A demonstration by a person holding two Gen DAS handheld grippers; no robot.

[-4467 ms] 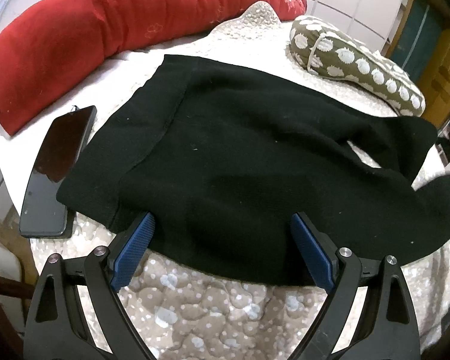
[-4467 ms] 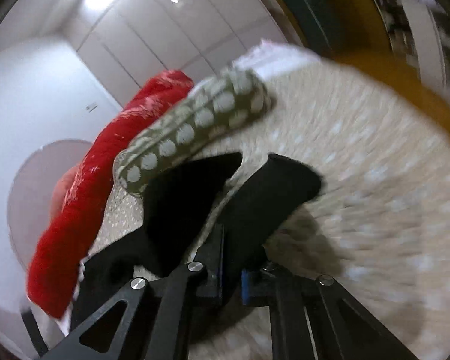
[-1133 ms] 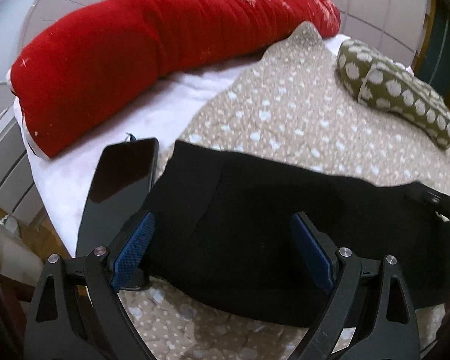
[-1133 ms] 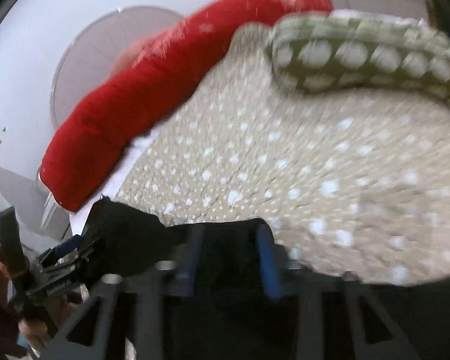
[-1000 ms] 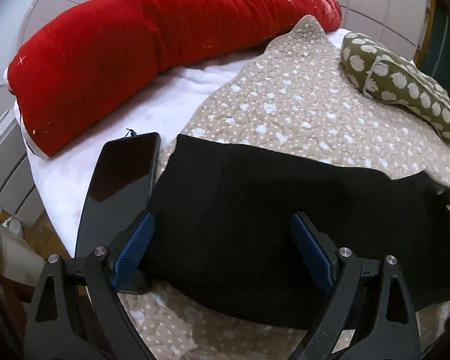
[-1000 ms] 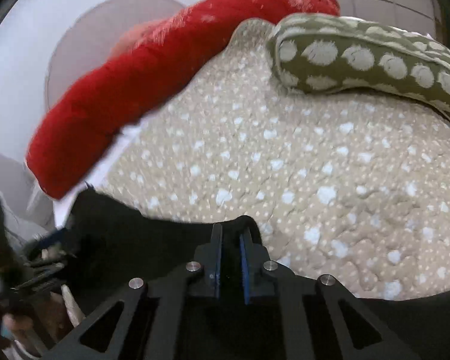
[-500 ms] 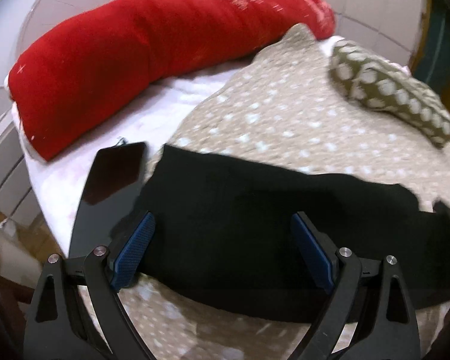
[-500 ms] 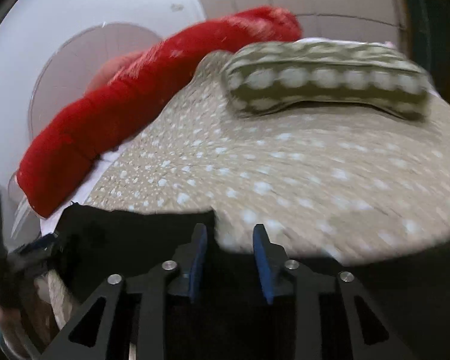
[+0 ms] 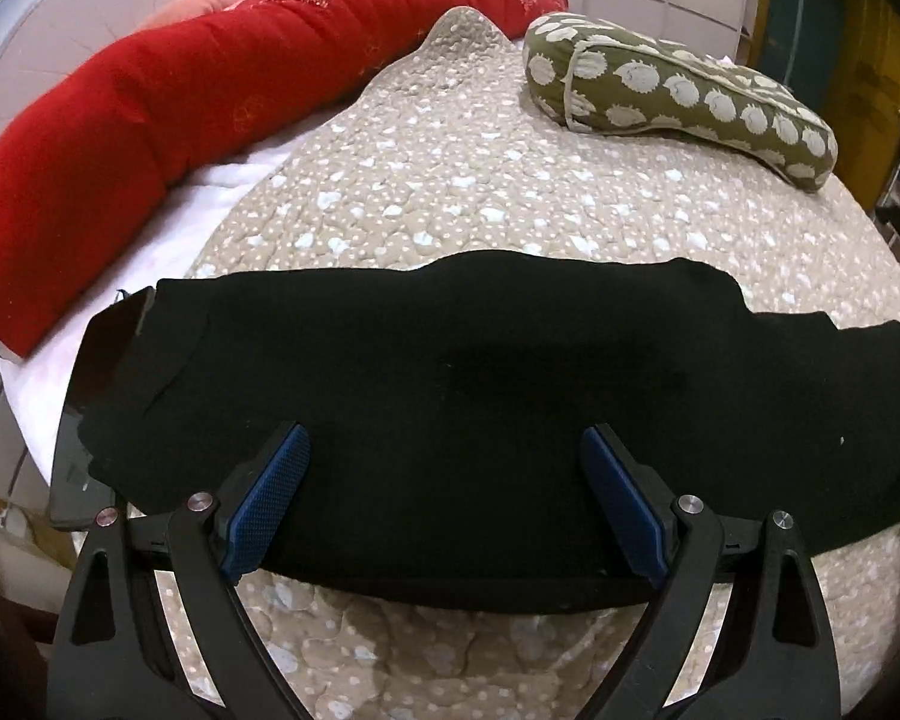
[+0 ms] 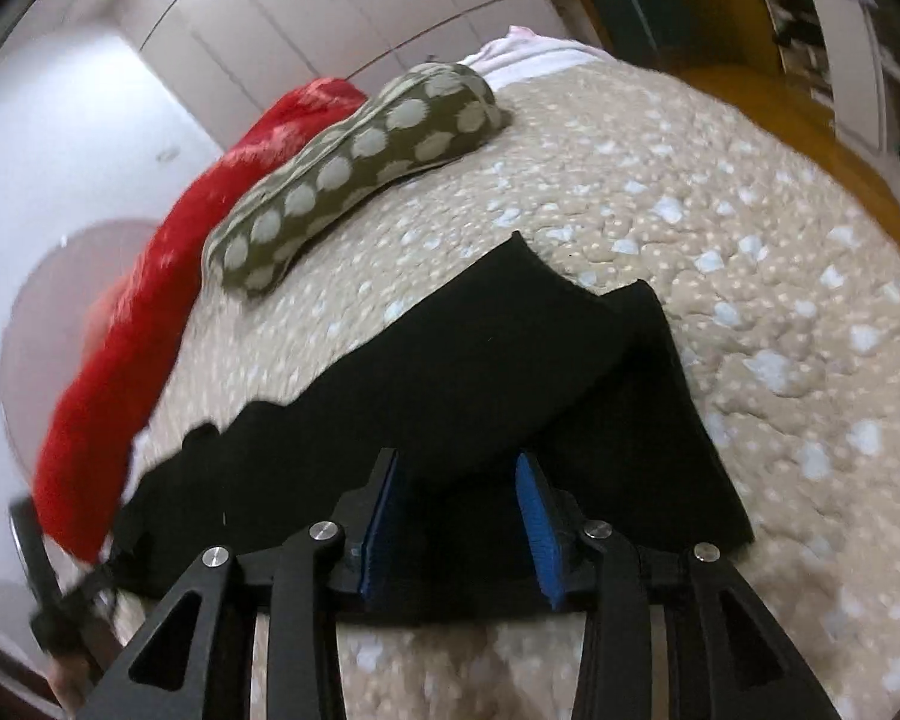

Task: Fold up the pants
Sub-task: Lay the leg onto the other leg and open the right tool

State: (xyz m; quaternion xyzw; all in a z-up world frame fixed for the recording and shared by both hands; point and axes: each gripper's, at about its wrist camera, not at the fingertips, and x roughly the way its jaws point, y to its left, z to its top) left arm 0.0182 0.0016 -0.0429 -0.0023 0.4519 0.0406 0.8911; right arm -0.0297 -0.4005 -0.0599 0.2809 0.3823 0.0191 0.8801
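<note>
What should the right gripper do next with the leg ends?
Probably shut the right gripper on the leg ends and carry them toward the waist. Its jaws have just been opening and stand apart over the black pants, which lie folded lengthwise in a long band on the quilt; the cross fold remains undone.

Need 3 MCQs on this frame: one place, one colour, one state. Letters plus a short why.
1. Where does the phone lie?
A. partly under the pants' left end
B. on the green pillow
C. on the red bolster

2. What colour are the pants?
A. grey
B. black
C. blue

3. How does the left claw stand?
A. shut on the pants
C. shut on nothing
B. open

Key: 1 A, black cloth overlaps its edge; 2 B, plainly black on the dotted quilt; 3 B, wide gap between its blue pads.
</note>
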